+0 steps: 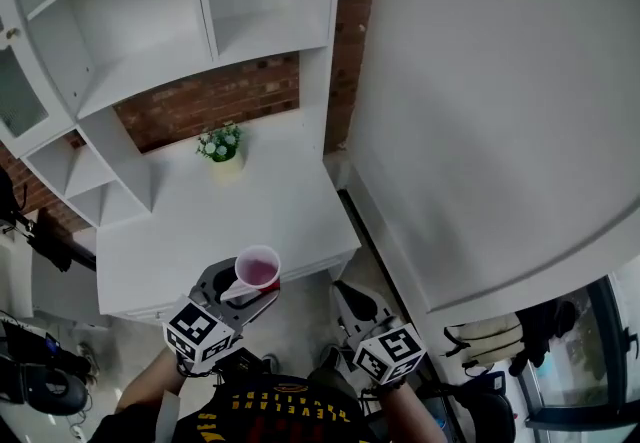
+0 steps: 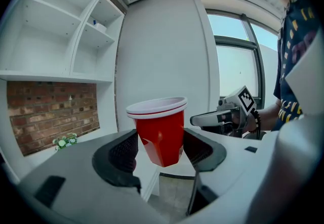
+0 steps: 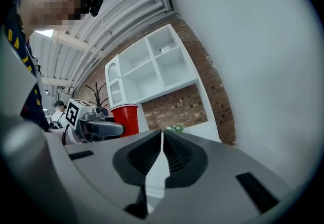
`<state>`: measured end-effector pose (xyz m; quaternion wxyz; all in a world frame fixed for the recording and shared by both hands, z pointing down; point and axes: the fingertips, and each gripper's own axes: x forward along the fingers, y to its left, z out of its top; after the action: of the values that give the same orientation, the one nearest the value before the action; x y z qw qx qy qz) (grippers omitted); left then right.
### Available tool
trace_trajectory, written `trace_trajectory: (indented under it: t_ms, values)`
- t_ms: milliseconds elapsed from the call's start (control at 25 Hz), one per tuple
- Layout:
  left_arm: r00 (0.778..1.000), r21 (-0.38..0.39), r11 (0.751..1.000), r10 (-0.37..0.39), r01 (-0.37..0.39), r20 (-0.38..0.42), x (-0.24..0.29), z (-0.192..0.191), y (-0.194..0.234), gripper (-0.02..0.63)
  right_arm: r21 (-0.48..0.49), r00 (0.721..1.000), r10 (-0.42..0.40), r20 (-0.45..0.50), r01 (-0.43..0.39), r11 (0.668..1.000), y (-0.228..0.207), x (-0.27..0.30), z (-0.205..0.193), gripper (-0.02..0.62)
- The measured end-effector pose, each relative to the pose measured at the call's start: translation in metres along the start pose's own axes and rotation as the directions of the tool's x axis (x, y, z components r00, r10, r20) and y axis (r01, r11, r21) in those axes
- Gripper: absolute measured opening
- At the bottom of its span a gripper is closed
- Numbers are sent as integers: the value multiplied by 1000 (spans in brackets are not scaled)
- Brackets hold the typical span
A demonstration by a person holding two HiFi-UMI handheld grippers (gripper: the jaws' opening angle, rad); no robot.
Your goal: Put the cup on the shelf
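Nearest the person, on the near side of the counter (image 1: 200,221) and short of its front edge, the right gripper (image 1: 345,293) hangs empty. Its own view shows the jaws pressed together with nothing between them (image 3: 162,139).

Just to its left, at the counter's front edge and above it, the left gripper (image 1: 245,289) is clamped on the cup (image 1: 258,266). Both pads bear on the lower half of the cup's wall (image 2: 161,134), leaving the rim and upper body free.

Cup condition: red outside, white at the rim, pale pink inside. It stands close to upright with the mouth up. A shallow dent shows in the wall near one pad, which suggests thin, soft plastic. A double line at the rim may mean two nested cups, but this cannot be confirmed.

Further on, a small potted plant (image 1: 222,144) sits at the back of the counter against the brick wall (image 1: 210,96).

The shelf unit (image 1: 150,31) rises above and beyond the back of the counter, with its open compartments bare.

Governing relation: the shelf lies forward of and higher than the cup, across the full depth of the counter. The left gripper holds the cup and is the nearer of the two. In my judgement the carry calls for a forward and upward reach with the cup's axis kept vertical.
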<state>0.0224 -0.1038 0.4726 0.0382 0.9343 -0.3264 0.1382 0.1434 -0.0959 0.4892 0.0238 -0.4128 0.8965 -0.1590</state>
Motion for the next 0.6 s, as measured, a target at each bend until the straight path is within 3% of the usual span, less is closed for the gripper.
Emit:
trace_trajectory:
  t_ms: [360,600]
  values:
    - [996,87,992,91,-92,15,56,51,-19,281,-75,985,174,22,-172,982,-49,3,58,6]
    - [982,130,973,188,-189,21,63,75,-5,281,-107,939,343,23,-338,935,-35,16,88,26]
